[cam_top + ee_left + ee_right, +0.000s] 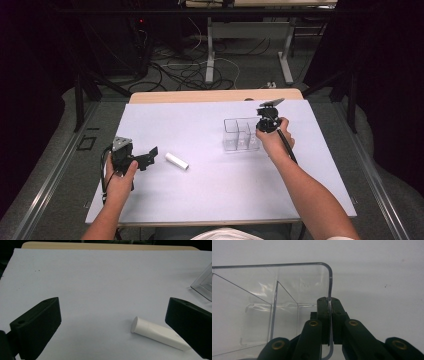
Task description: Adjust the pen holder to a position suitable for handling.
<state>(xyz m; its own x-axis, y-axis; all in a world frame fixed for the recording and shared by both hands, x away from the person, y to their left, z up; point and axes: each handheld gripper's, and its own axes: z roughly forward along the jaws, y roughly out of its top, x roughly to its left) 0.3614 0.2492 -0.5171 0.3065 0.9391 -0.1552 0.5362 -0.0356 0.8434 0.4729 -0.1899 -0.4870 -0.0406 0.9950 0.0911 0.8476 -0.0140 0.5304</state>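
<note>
A clear plastic box with compartments (239,134) stands on the white table sheet (210,190), right of centre. My right gripper (265,126) is shut on the box's right wall, and in the right gripper view the jaws pinch that clear wall (329,290) between them (329,322). A small white tube (177,161) lies flat on the sheet at centre left. My left gripper (150,157) stands open just left of it. In the left gripper view the tube (156,332) lies close to the right jaw, cap end pointing left, with nothing between the jaws.
The white sheet covers most of a wooden table (215,95). Beyond the far edge stand table legs (210,55) and loose cables (180,70) on the floor. A corner of the clear box (203,282) shows at the right of the left gripper view.
</note>
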